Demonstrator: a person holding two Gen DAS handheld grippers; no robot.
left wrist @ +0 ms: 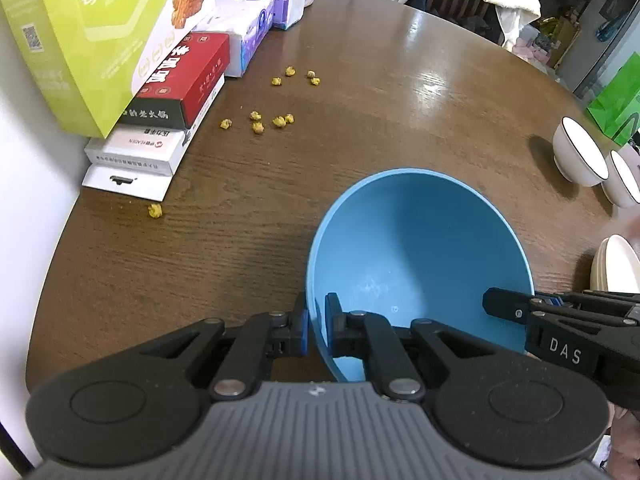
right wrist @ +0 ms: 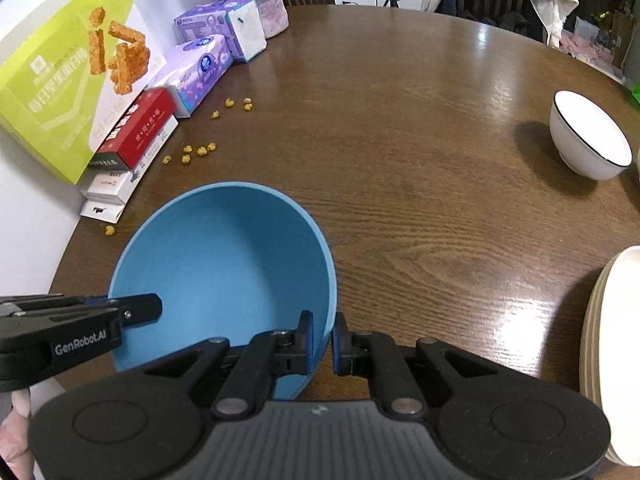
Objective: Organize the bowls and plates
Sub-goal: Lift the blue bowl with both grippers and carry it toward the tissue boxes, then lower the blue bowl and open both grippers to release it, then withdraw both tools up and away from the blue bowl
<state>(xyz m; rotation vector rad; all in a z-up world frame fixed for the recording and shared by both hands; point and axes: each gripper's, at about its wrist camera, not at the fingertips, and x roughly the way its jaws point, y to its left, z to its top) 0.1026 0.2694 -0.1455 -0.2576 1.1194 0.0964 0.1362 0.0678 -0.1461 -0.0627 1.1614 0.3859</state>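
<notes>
Both-handed carry: left gripper [left wrist: 316, 330] and right gripper [right wrist: 323, 344] clamped on opposite rims of blue bowl [left wrist: 416, 248], held tilted over wooden table [left wrist: 340, 128]; keep level, lower evenly, release together clear of white bowl [right wrist: 588, 140] and plate stack [right wrist: 612, 352].

We cannot see where the blue bowl [left wrist: 416, 256] meets the table: in both wrist views its near wall runs down behind the gripper bodies. In the left wrist view the second white bowl [left wrist: 624, 180] and the stack of plates [left wrist: 616, 264] are cut by the right edge. The right wrist view crops that stack at the right edge, so we cannot count its plates. The green snack box [right wrist: 52, 92] runs off the left edge. The small yellow bits [left wrist: 256, 120] are too small for us to identify.
</notes>
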